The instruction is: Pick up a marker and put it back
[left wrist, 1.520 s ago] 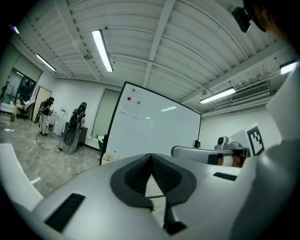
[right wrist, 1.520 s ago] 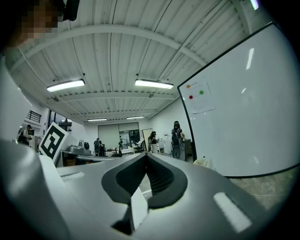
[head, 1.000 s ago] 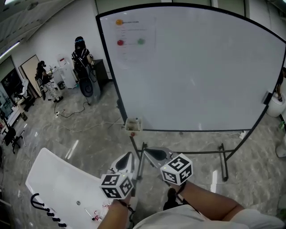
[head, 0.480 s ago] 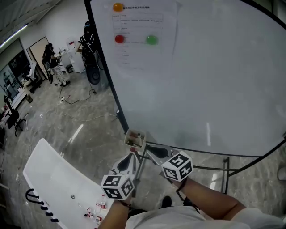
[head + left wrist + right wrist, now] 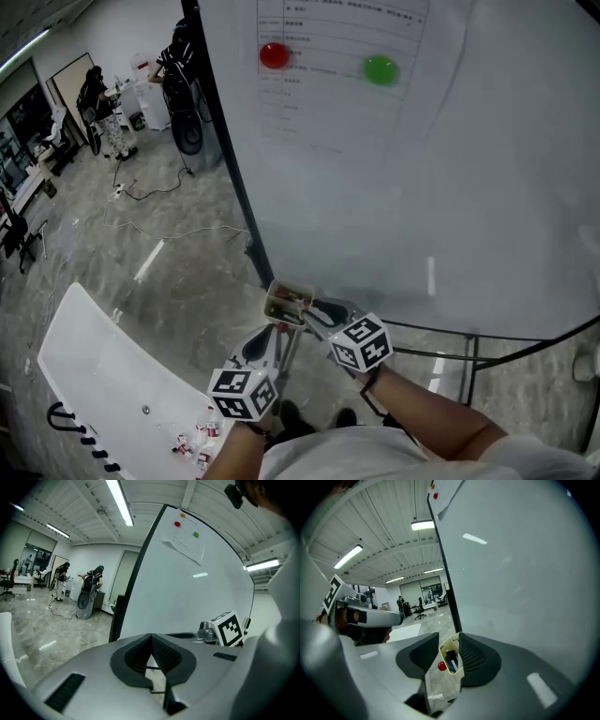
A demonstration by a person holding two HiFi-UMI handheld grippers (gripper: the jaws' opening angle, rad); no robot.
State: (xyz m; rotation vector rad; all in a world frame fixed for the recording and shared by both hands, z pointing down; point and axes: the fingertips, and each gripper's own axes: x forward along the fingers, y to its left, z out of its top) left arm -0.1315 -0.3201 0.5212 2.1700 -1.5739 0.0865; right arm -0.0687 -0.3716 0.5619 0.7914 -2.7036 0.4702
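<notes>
A small clear marker holder [image 5: 284,302] hangs at the lower left edge of the whiteboard [image 5: 441,187]. In the right gripper view the holder [image 5: 454,649] shows a black and a blue marker [image 5: 451,659] standing in it, with a red round magnet [image 5: 442,666] beside it. My right gripper [image 5: 309,310] is just short of the holder; its jaws [image 5: 449,636] have just been opening and stand open, with nothing between the pads and the holder seen through the gap. My left gripper [image 5: 267,339] hangs lower and to the left, its jaws [image 5: 151,637] shut and empty.
A sheet on the whiteboard carries a red magnet [image 5: 274,56] and a green one [image 5: 380,69]. The board's metal stand [image 5: 469,345] runs below. A white table [image 5: 103,375] with small bottles [image 5: 192,441] is at lower left. People [image 5: 98,112] and floor cables are far left.
Both grippers have moved forward and down toward the whiteboard's lower left edge, and the board fills more of the head view. The right gripper now sits by the marker holder.
</notes>
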